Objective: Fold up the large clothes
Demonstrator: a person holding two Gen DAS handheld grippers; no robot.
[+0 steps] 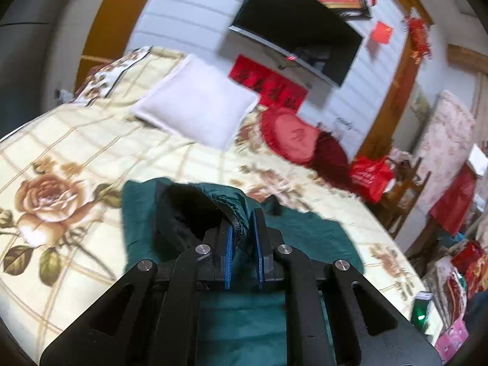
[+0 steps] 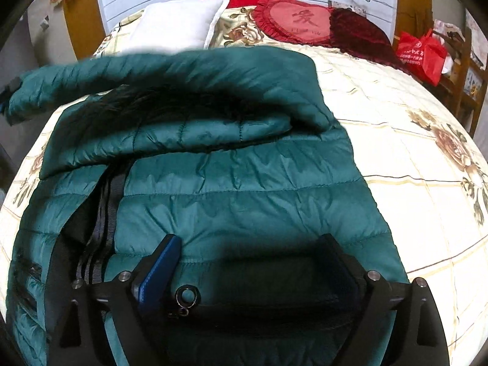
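A dark green quilted puffer jacket (image 2: 244, 180) lies on the floral bed, zipper side up, its black fur-trimmed hood (image 2: 170, 103) under a sleeve (image 2: 170, 70) drawn across the top toward the left. My left gripper (image 1: 243, 219) is shut on the sleeve's cuff (image 1: 225, 201), held raised above the jacket (image 1: 308, 231). My right gripper (image 2: 250, 244) is open, its blue-padded fingers (image 2: 164, 256) spread just above the jacket's lower hem, holding nothing.
The bed (image 2: 411, 164) has a cream floral cover. A white pillow (image 2: 180, 26) and red heart cushion (image 2: 296, 21) lie at the head. A wall TV (image 1: 299, 27) hangs above. A red bag (image 2: 422, 55) and cluttered chairs stand to the right.
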